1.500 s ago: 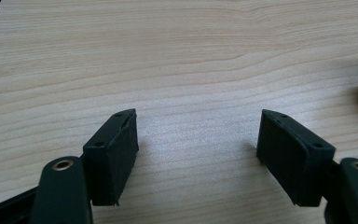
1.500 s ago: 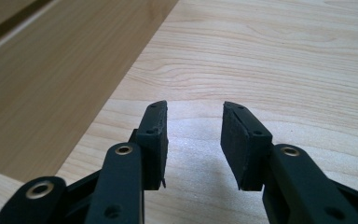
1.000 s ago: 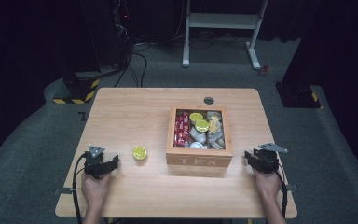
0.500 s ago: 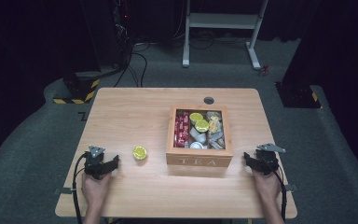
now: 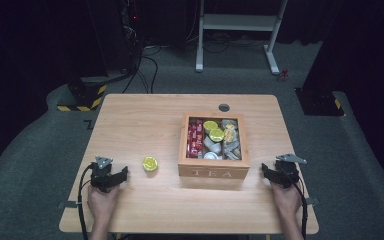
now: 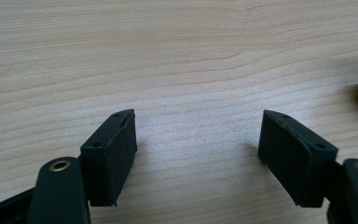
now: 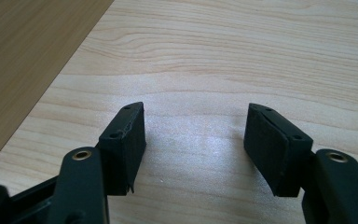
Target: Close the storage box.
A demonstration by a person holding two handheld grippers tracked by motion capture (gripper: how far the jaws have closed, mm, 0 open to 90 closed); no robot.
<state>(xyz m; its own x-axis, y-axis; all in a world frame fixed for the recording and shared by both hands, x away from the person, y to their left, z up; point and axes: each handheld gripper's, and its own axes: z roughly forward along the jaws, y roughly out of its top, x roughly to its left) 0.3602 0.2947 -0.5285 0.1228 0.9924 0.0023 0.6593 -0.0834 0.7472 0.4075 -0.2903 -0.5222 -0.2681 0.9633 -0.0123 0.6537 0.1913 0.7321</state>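
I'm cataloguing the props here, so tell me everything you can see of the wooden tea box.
The wooden tea box is a light brown, roughly square open tray with TEA lettered on its near wall. It stands flat, right of centre on the table, between the two grippers and touching neither. Inside lie red packets along its left side, yellow-topped capsules toward the back and pale silvery ones elsewhere. No lid is visible.

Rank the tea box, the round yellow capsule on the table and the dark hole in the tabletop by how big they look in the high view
1. tea box, by far the largest.
2. yellow capsule.
3. tabletop hole, only slightly smaller looking; it lies farther from the camera, so this last ranking is unsure.
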